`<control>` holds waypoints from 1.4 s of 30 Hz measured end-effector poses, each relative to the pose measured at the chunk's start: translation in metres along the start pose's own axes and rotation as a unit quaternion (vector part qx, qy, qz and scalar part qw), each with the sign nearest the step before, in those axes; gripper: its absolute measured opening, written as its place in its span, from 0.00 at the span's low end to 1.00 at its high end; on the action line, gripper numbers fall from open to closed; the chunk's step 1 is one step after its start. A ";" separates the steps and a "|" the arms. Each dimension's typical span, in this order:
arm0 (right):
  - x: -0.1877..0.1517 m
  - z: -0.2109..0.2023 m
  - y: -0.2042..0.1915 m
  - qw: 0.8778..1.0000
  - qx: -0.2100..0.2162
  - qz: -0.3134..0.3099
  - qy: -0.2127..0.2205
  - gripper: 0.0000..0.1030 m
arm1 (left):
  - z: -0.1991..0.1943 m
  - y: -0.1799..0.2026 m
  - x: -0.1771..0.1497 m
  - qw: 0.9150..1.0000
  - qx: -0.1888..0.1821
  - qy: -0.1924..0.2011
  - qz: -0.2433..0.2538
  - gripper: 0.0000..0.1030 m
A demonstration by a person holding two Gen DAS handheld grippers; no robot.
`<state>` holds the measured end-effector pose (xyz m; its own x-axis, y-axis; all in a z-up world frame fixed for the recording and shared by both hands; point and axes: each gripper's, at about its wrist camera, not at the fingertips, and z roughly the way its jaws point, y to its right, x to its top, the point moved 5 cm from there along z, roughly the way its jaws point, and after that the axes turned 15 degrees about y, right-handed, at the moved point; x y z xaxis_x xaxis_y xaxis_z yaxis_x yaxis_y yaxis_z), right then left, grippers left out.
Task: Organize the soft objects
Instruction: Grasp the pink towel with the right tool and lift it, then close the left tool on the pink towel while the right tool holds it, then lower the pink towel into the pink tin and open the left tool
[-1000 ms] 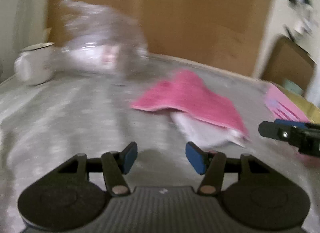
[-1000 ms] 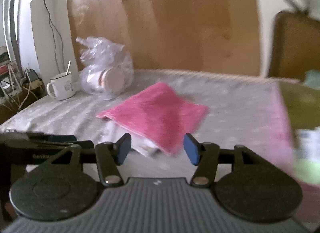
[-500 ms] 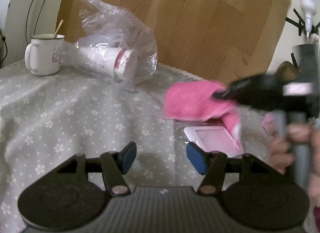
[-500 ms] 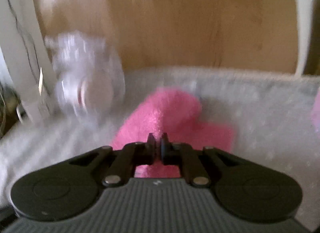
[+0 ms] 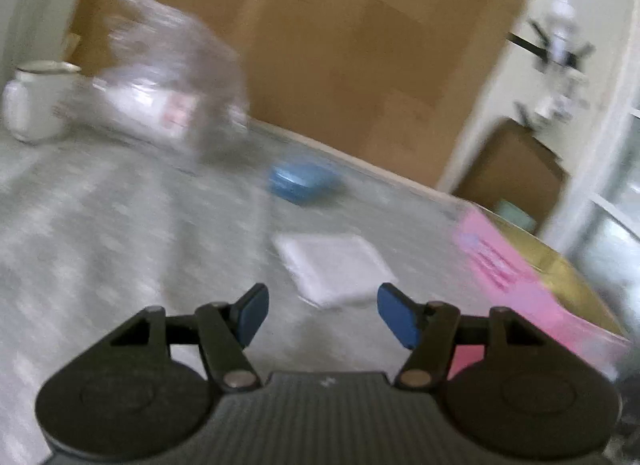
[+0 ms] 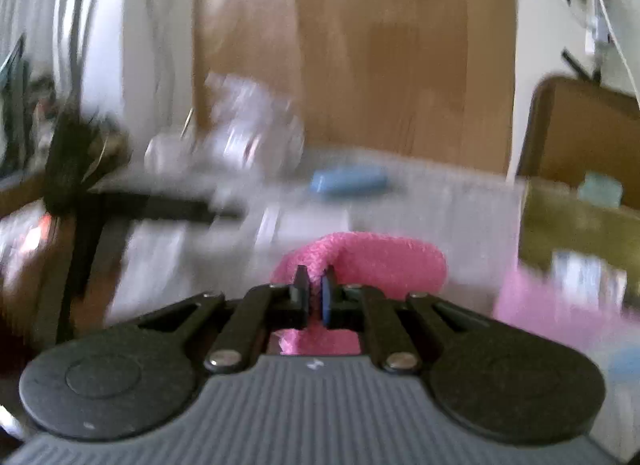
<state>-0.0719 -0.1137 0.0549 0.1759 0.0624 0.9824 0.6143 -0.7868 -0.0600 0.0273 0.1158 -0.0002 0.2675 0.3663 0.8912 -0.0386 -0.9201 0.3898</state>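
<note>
My right gripper (image 6: 314,289) is shut on a pink towel (image 6: 384,263), which hangs bunched over and below its fingertips, lifted off the table. My left gripper (image 5: 320,315) is open and empty, low over the flowered tablecloth (image 5: 100,233). Just ahead of it lies a flat white packet (image 5: 334,269). A blue flat object (image 5: 302,181) lies farther back on the table; it also shows in the right wrist view (image 6: 348,181). Both views are blurred.
A white mug (image 5: 34,103) and a clear plastic bag with cups (image 5: 168,89) stand at the back left. A pink box (image 5: 516,277) sits at the right table edge. A wooden board (image 5: 360,45) leans behind the table.
My right gripper has lifted the pink towel off the table and carried it right, uncovering the white packet and the blue object. My left gripper stays open and has shifted slightly.
</note>
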 end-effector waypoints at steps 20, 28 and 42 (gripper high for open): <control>-0.061 -0.010 0.002 0.997 -0.002 0.011 -0.071 0.31 | -0.002 0.131 -0.070 0.973 -0.113 -0.164 0.117 0.31; -0.009 -0.020 0.029 0.997 -0.067 -0.013 0.040 0.16 | 0.009 0.212 0.002 0.963 -0.208 -0.076 0.151 0.33; 0.005 0.039 0.219 0.968 -0.250 0.020 -0.010 0.32 | 0.209 0.302 -0.030 0.963 -0.175 -0.155 0.132 0.75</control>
<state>0.0935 -0.2617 0.0400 0.2093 0.0343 0.9773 0.1582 -0.9874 0.0008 0.2089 -0.2021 0.0427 0.4759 0.0165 0.8793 -0.4522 -0.8530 0.2607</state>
